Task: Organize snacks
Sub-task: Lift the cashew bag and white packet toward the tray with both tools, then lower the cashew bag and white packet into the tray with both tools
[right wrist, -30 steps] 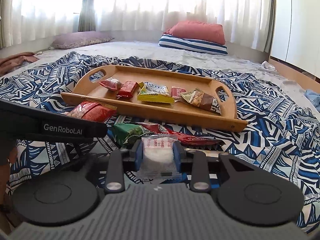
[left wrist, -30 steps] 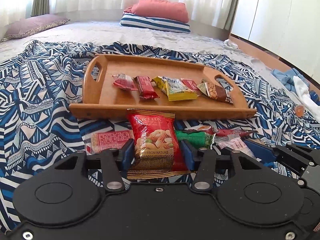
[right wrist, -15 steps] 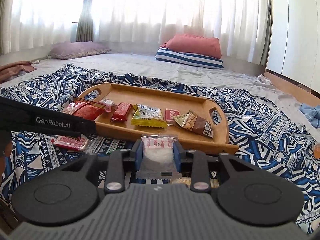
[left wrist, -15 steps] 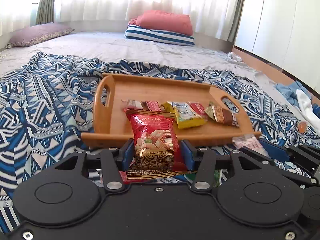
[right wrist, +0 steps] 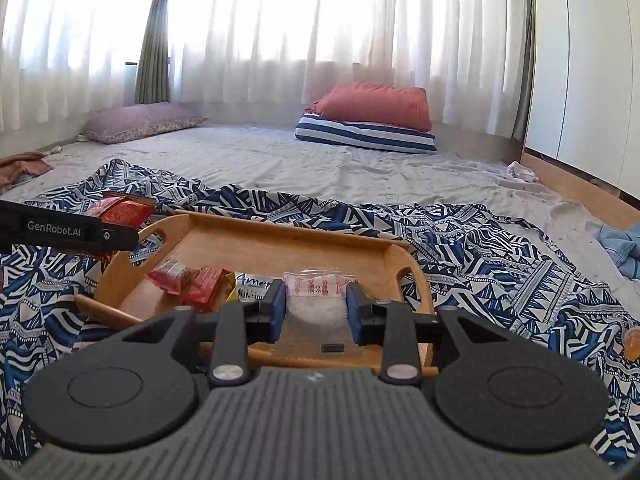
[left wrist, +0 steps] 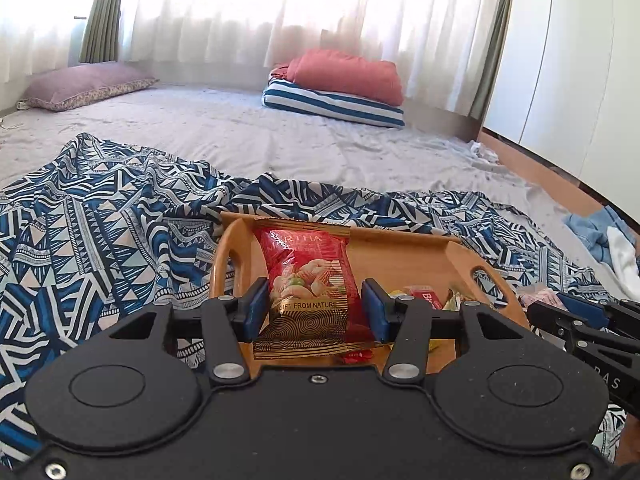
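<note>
Across a low bed (right wrist: 280, 164) covered by a grey sheet, a blue-and-white patterned blanket (left wrist: 100, 216) is spread over the near part, and a wooden tray (right wrist: 272, 248) rests on it. Sheer curtains (right wrist: 320, 32) glow along the far edge; a red cushion (right wrist: 376, 106) lies on a striped pillow (right wrist: 364, 136) at the far right, a mauve pillow (right wrist: 140, 122) at the far left, white cupboard doors on the right.

The left claw (left wrist: 316, 308) is clamped on an upright red nut packet (left wrist: 308, 276), which hangs above the tray's left end and hides much of the tray floor in its own view. The right claw (right wrist: 316, 310) grips a small clear sachet (right wrist: 318, 296) above the tray's near edge. Behind the claws, red wrappers (right wrist: 188, 280) and a yellow-and-white packet (right wrist: 250, 282) lie in the tray, partly cut off; their printing is hard to read. Blue cloth (right wrist: 624, 244) lies crumpled by the bed's right edge.
</note>
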